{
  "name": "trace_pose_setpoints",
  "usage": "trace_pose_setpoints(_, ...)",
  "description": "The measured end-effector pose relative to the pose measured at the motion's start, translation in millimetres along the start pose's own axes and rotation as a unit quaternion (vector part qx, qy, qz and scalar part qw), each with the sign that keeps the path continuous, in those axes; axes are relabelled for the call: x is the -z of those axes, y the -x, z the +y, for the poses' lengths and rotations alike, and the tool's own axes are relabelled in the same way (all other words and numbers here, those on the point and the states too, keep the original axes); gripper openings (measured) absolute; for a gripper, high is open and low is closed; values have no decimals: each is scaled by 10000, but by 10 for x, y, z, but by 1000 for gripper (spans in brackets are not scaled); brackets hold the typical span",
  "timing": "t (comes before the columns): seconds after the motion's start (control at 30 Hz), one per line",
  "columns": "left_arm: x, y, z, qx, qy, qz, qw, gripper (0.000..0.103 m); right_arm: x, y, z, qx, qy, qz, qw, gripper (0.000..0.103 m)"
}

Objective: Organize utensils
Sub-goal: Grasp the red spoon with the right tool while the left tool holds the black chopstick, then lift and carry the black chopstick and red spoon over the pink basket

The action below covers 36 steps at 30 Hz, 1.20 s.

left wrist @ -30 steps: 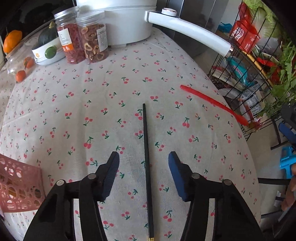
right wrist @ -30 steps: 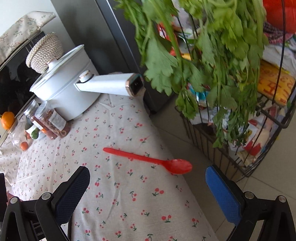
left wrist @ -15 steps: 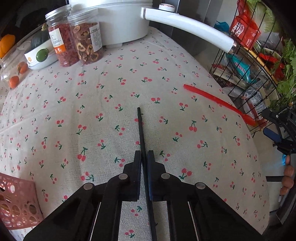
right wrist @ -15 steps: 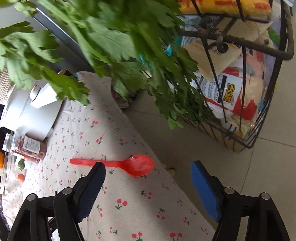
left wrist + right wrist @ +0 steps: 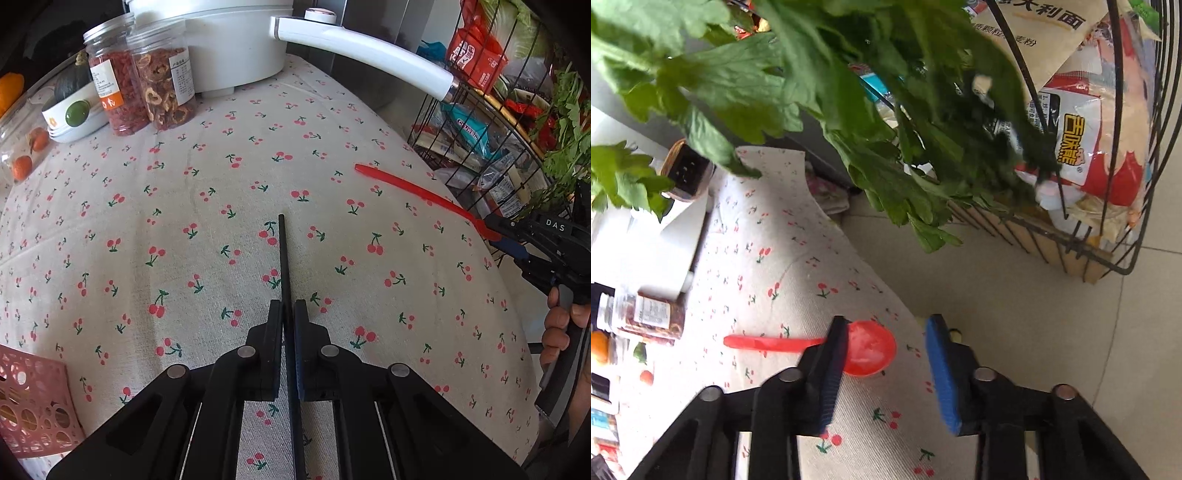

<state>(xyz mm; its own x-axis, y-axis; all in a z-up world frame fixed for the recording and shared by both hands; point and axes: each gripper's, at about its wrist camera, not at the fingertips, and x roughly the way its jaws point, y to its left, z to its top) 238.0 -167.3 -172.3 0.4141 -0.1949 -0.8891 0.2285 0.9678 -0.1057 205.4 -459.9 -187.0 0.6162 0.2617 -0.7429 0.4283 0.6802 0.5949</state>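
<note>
The left gripper (image 5: 289,308) points steeply down at the worktop (image 5: 221,206). Its fingers (image 5: 275,325) are clenched tight on a black chopstick (image 5: 282,254), which lies flat on the cherry cloth and sticks out ahead toward the white pot (image 5: 221,40).

The right gripper (image 5: 886,328) tilts down at the worktop edge, far from the pot. Its fingers (image 5: 938,365) have just been closing. The red spoon (image 5: 864,349) has its bowl between them. One finger is at the spoon's neck; the blue one stands apart, so nothing is gripped. A hand (image 5: 563,332) holds this gripper's grip.
</note>
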Motion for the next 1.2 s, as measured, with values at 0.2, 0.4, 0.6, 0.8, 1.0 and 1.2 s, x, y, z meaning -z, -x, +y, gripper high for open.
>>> trace_pose_setpoints(0.2,27,106,-35,-3,-73,-263,9996,5,2,33,93,-139,85,-149,9998,8)
trace_pose_setpoints(0.4,27,347,-62,12,-166,-545,9984,5,46,200,284,-148,485,-435,9978,6)
trace_pose_setpoints(0.6,67,623,-33,61,-164,-762,9969,5,120,384,470,-77,913,-595,9940,5)
trace_pose_setpoints(0.8,128,812,94,153,13,-841,9963,5,220,610,647,-125,1292,-749,9887,4)
trace_pose_setpoints(1.0,207,1087,153,281,16,-1070,9939,5,337,847,885,-108,1756,-927,9800,3)
trace_pose_setpoints(1.2,355,1474,198,398,-90,-1344,9901,5,485,1072,1188,-15,2320,-1119,9663,3)
